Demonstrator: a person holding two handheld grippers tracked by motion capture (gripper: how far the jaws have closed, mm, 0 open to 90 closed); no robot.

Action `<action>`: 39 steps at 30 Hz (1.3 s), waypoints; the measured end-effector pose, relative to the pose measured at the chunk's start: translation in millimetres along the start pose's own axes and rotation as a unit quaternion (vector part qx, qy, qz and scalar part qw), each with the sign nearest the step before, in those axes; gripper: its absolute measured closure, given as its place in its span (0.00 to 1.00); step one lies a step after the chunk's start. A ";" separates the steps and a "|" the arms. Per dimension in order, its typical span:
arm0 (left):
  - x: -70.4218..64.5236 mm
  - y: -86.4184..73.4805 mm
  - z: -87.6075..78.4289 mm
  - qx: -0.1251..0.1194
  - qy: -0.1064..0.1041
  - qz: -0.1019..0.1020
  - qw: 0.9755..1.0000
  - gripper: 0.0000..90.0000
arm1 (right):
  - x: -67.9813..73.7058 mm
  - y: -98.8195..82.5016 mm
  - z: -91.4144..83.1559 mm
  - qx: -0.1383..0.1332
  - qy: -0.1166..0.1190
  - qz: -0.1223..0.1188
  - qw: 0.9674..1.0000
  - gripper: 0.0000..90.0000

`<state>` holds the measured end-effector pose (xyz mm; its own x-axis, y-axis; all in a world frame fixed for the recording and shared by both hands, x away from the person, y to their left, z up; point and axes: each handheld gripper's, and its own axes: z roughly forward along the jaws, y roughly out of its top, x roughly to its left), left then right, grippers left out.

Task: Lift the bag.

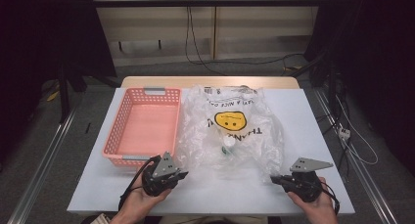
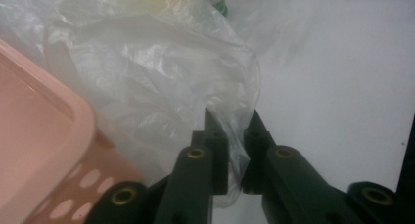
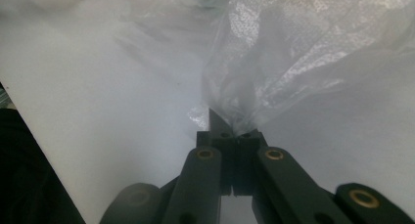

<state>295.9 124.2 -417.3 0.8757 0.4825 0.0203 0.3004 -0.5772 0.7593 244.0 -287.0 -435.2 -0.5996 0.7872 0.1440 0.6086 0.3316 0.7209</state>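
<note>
A clear plastic bag printed with a yellow smiley lies crumpled in the middle of the white table. Something with a white cap and green label shows through the film. At the bag's near left corner, my left gripper is shut on it; in the left gripper view the film runs down between the jaws of the left gripper. My right gripper is shut on the bag's near right corner. The right gripper view has a bunched fold of film pinched at the tips of the right gripper.
An empty pink perforated basket stands left of the bag, its near corner close beside my left gripper. Bare white table lies to the right and along the front edge. Cables run over the floor behind.
</note>
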 end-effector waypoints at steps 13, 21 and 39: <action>14.8 27.1 -18.9 -0.061 -0.020 -0.024 0.998 0.98 | -8.0 27.2 -11.3 -0.059 0.030 0.015 0.998 1.00; 32.2 42.0 -19.1 -0.098 -0.014 -0.054 0.994 0.98 | -15.7 55.7 -18.8 -0.099 0.029 0.001 0.995 1.00; 54.9 70.5 -33.0 -0.143 -0.003 -0.070 0.987 0.99 | -40.3 97.0 -21.8 -0.154 0.017 0.011 0.988 1.00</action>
<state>352.7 131.8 -341.2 0.8359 0.5397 -0.1002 0.2992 -0.2951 0.9074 315.9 -297.8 -356.3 -0.6080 0.7730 0.1813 0.4387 0.1367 0.8882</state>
